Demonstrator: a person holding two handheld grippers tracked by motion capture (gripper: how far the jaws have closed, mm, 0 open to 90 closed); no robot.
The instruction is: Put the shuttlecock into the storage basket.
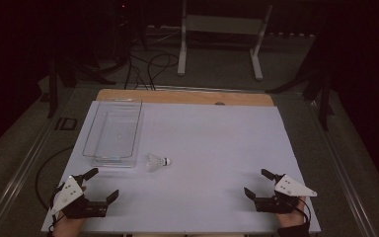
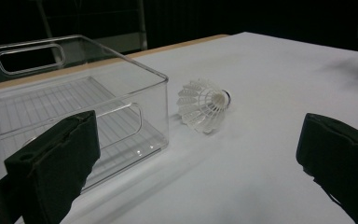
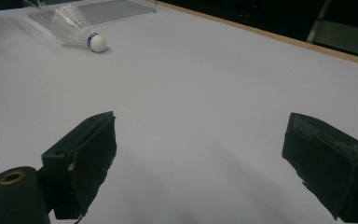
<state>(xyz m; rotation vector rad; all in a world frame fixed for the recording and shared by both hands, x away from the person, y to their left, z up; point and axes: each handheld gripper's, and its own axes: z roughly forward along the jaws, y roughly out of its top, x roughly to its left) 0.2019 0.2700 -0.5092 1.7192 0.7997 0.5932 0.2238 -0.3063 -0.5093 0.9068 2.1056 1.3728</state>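
Observation:
A white shuttlecock (image 1: 158, 161) lies on its side on the white table top, just right of a clear plastic bin (image 1: 112, 132). In the left gripper view the shuttlecock (image 2: 203, 105) rests beyond the jaws, close to the bin's (image 2: 74, 107) near corner. The right gripper view has the shuttlecock (image 3: 79, 29) far off at the upper left. My left gripper (image 1: 102, 183) sits near the front left corner, open, nothing between its jaws. At the front right, my right gripper (image 1: 259, 183) is open and empty too.
The white sheet (image 1: 212, 143) covers a wooden table whose far edge (image 1: 187, 96) shows as a tan strip. A white frame stand (image 1: 222, 34) and cables lie on the dark floor beyond. The bin holds nothing.

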